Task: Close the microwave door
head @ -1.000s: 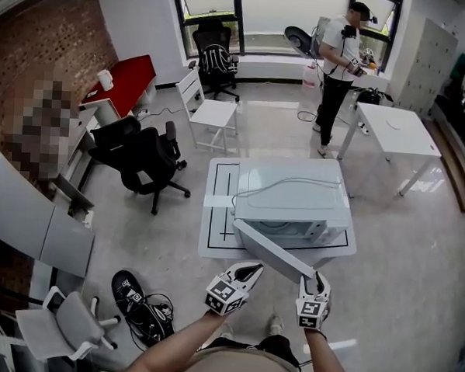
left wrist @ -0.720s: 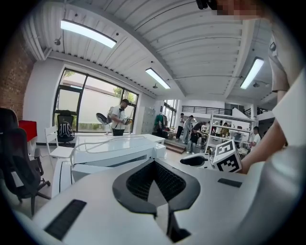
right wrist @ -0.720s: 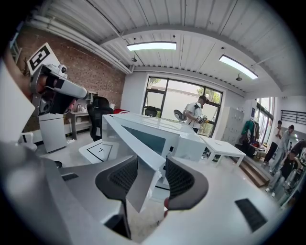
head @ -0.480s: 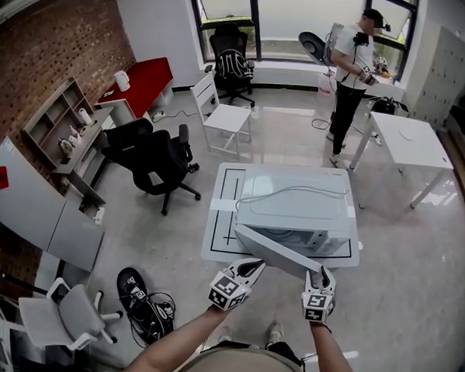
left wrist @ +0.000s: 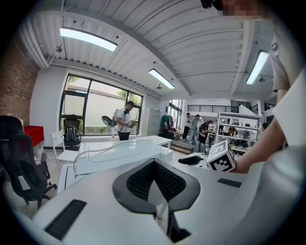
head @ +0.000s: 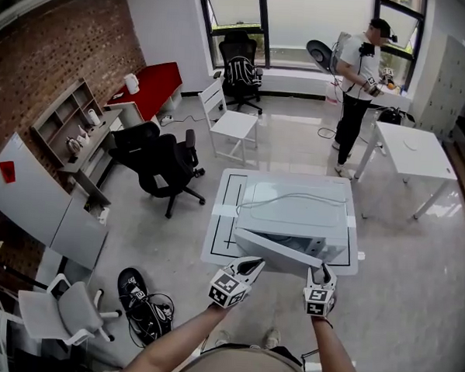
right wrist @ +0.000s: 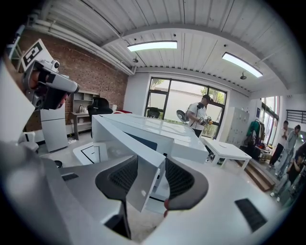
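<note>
A white microwave [head: 293, 212] stands on a low white table [head: 219, 219] in the head view, its door [head: 276, 252] hinged at the left and standing partly open at a shallow angle. My right gripper [head: 321, 273] is at the door's free end. In the right gripper view the jaws straddle that door edge [right wrist: 136, 167], and the right gripper [right wrist: 148, 177] is shut on it. My left gripper [head: 252, 262] hovers just in front of the door near its hinge end, apart from it. In the left gripper view the left gripper [left wrist: 155, 165] is shut on nothing, and the microwave [left wrist: 119, 155] lies beyond it.
A black office chair [head: 160, 166] and a white chair [head: 232, 123] stand left of and behind the table. A person [head: 363, 71] stands by a white desk [head: 417, 152] at the back right. Cables and a black object [head: 137, 297] lie on the floor at my left, near a grey chair [head: 62, 316].
The door has swung closer to the microwave's front, with my right gripper moving forward along with its free end. My left gripper has kept its place beside it.
</note>
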Available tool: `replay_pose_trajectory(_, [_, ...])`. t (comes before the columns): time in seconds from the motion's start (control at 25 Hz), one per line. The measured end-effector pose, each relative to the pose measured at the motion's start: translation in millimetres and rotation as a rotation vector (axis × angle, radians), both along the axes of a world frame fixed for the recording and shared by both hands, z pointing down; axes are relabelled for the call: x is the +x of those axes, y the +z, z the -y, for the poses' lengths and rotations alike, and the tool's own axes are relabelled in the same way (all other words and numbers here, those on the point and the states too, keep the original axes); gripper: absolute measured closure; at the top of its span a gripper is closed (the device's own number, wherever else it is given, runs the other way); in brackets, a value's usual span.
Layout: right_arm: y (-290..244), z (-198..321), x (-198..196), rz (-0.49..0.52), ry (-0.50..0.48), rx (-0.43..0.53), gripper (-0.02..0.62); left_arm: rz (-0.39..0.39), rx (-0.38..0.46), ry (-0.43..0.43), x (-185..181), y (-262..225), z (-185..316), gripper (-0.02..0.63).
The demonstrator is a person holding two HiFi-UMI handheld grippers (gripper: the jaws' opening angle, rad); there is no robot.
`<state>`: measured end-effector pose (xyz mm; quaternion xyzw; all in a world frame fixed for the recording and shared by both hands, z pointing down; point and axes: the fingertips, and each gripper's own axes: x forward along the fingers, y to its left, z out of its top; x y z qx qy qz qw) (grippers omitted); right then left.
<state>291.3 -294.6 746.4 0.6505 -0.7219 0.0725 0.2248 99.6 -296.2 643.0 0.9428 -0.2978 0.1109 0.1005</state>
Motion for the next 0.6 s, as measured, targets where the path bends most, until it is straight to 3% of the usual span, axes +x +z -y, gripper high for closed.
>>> replay_pose_trajectory(0.6, [4,38,17,-0.015,-0.016,-0.026,0.410,-0.008,0.022,-0.026,19,-18,15,0.601])
